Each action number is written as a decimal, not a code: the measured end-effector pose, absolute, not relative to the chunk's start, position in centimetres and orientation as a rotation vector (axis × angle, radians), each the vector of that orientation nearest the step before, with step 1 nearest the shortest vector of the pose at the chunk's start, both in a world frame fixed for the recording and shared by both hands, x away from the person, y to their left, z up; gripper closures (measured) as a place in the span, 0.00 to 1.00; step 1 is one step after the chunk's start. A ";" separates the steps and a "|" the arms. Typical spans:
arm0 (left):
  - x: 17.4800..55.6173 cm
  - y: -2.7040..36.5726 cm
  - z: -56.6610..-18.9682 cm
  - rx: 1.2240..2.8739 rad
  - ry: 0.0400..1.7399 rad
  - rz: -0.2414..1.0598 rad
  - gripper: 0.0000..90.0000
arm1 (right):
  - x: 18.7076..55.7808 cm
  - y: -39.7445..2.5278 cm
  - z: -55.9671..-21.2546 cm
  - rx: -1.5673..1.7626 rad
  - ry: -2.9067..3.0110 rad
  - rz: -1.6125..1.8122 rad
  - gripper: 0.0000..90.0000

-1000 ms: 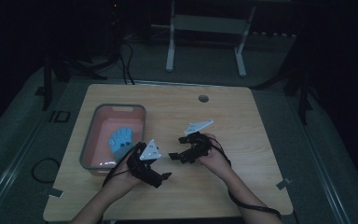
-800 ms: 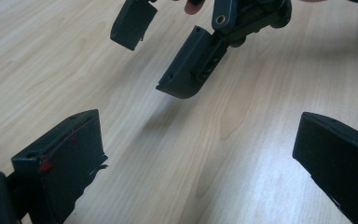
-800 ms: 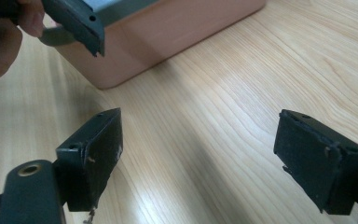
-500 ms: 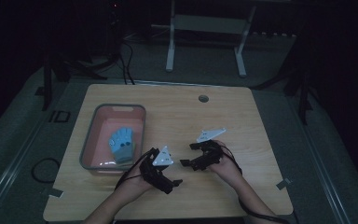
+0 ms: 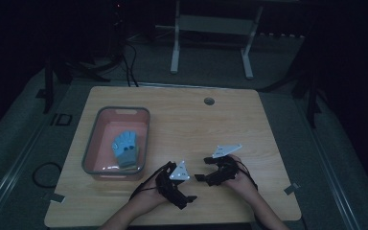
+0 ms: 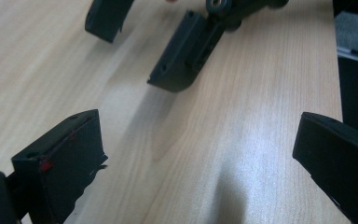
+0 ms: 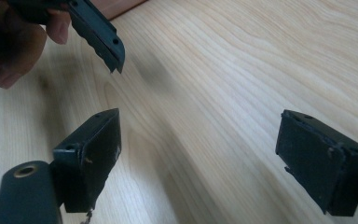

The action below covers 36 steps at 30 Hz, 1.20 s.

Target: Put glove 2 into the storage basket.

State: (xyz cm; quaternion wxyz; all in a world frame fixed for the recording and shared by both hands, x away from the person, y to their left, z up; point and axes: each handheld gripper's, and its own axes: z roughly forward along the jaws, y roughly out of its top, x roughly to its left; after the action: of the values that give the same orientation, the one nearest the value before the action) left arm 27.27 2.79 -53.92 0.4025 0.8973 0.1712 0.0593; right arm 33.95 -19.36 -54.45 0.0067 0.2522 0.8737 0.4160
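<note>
Both grippers rest low over the table's [image 5: 182, 115] near edge, facing each other: the left gripper [image 5: 188, 192] and the right gripper [image 5: 202, 168] each hold their jaws wide apart with only bare wood between them. A blue glove [image 5: 125, 148] lies in the pink bin [image 5: 92, 149], well left of them

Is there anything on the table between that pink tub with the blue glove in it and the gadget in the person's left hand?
No. In the high view, only bare wooden table separates the pink tub from the left gripper.
</note>
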 end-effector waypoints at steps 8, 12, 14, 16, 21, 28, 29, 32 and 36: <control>26.8 2.1 -54.9 2.273 0.408 0.126 0.02 | 33.1 -20.8 -54.9 0.802 2.730 1.291 0.16; 26.5 1.8 -55.6 2.281 0.399 0.116 0.02 | 32.6 -21.5 -55.2 0.787 2.697 1.290 0.15; 26.3 1.8 -55.8 2.274 0.398 0.125 0.02 | 32.4 -21.8 -55.2 0.781 2.684 1.283 0.14; 26.2 1.7 -55.9 2.255 0.397 0.124 0.02 | 32.3 -22.1 -55.2 0.793 2.677 1.295 0.14; 26.0 1.5 -56.3 2.268 0.388 0.117 0.02 | 31.9 -22.9 -55.5 0.815 2.663 1.312 0.14; 25.9 1.8 -56.3 2.240 0.410 0.130 0.02 | 31.4 -24.1 -55.5 0.852 2.622 1.317 0.14; 25.9 1.9 -56.3 2.237 0.414 0.129 0.02 | 31.4 -24.2 -55.6 0.854 2.622 1.316 0.14; 25.9 2.0 -56.4 2.227 0.420 0.127 0.02 | 31.3 -24.7 -55.6 0.861 2.616 1.312 0.14; 25.6 2.0 -56.5 2.238 0.398 0.144 0.02 | 31.4 -25.0 -55.6 0.868 2.601 1.317 0.14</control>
State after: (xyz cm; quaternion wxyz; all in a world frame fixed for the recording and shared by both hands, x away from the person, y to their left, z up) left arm 25.61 1.97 -56.49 0.4185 0.8924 0.1586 0.0574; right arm 31.42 -25.02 -55.65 0.0500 0.2850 0.8539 0.4326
